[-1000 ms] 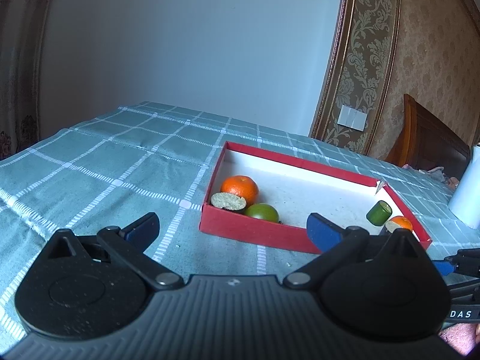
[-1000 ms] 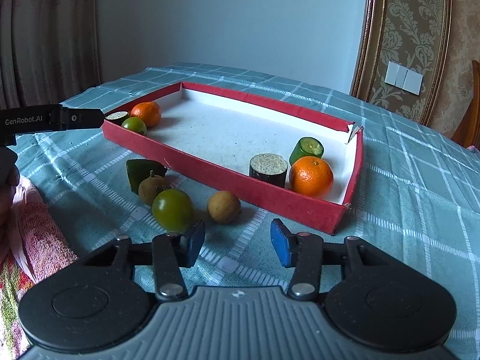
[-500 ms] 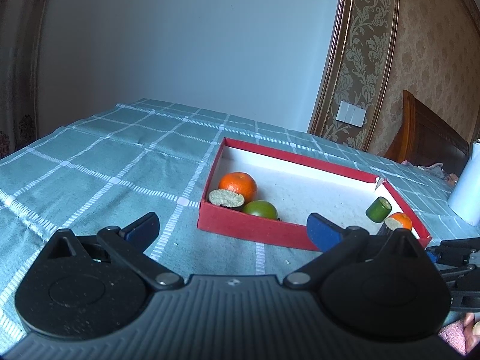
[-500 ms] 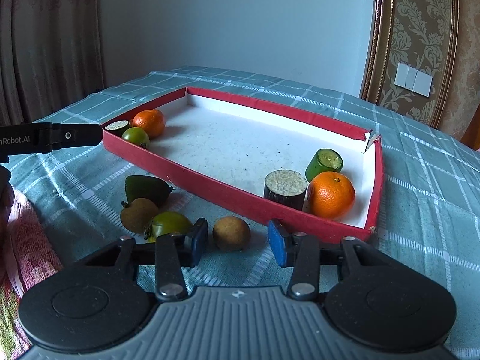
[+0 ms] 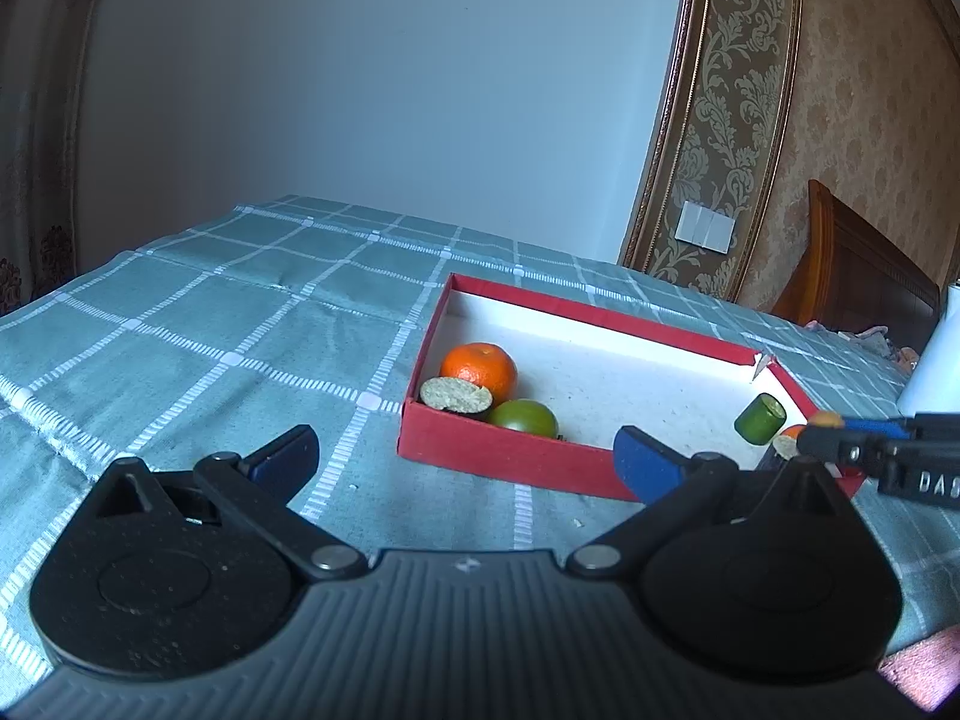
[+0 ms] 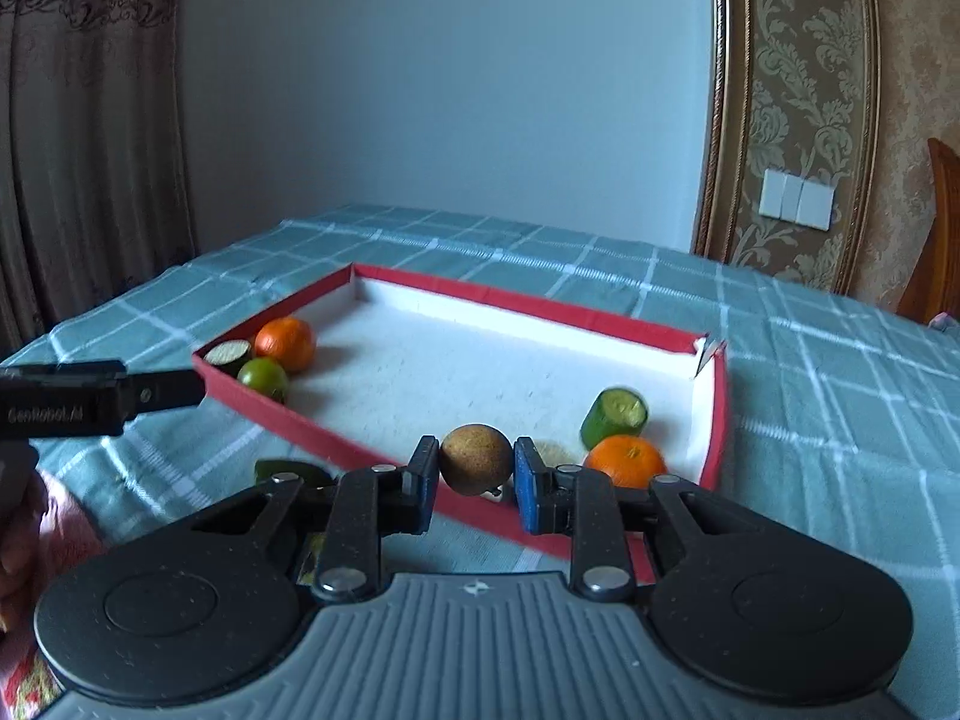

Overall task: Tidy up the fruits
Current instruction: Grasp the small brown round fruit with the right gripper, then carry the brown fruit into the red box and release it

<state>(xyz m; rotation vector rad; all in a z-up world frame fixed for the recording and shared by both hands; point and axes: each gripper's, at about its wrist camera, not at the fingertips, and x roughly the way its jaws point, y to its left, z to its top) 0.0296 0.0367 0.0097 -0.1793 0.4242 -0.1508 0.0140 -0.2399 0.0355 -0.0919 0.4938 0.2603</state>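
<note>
— Checked cloth on the worktop (image 5: 252, 324), red tray (image 6: 540, 306) in the middle.
— Right claw (image 6: 474, 474) clamped on brown fruit (image 6: 477, 459) above the tray's near wall; left claw (image 5: 462, 459) wide open, empty.

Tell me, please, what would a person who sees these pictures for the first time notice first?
First, the small round brown fruit clamped in the right tool, held above the near wall of the shallow red cardboard box with white inside. Next, the bright orange mandarins: one in the box's far left corner beside a round green fruit, another in the near right corner. The left tool hangs wide open over the green checked tablecloth.
</note>
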